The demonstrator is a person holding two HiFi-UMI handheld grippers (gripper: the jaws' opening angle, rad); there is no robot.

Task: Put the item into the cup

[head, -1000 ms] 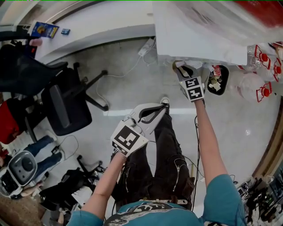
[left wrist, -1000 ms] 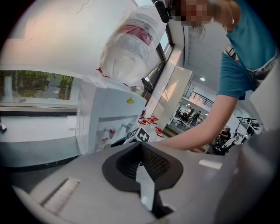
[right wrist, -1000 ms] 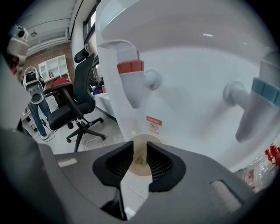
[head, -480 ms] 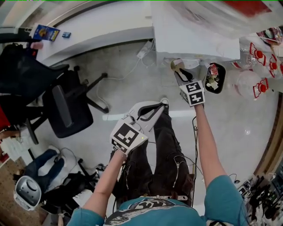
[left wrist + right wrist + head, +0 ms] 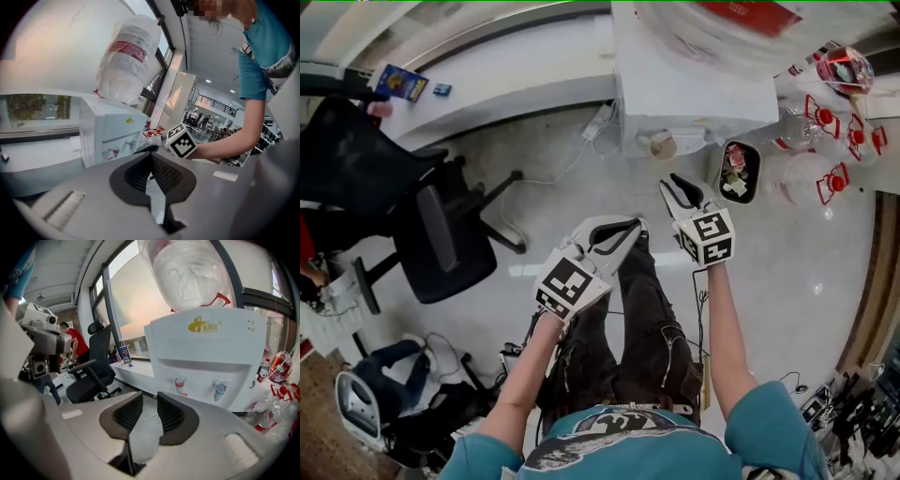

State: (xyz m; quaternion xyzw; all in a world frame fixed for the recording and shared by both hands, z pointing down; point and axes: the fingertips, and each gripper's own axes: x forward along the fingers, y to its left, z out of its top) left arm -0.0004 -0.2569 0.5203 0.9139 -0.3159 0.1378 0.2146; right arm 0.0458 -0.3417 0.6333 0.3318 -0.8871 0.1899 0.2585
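A small brown paper cup [image 5: 660,144] stands on the tray of the white water dispenser [image 5: 694,89]. My right gripper [image 5: 674,184] hangs just below the cup and apart from it. In the right gripper view its jaws [image 5: 150,403] stand slightly open with only floor between them, pointing at the dispenser [image 5: 206,357]; the cup is hidden there. My left gripper [image 5: 629,226] is held low over the person's legs. Its jaws [image 5: 150,158] meet at the tips and hold nothing. No loose item shows in any view.
A black bin with litter [image 5: 736,172] sits right of the dispenser, with empty red-capped water bottles [image 5: 814,141] beyond it. A black office chair [image 5: 441,234] stands at the left by a white desk [image 5: 487,70]. A power strip [image 5: 602,120] lies on the floor.
My right gripper has let go of the cup and drawn back from the dispenser toward the person. The cup stays on the tray. The left gripper has hardly moved.
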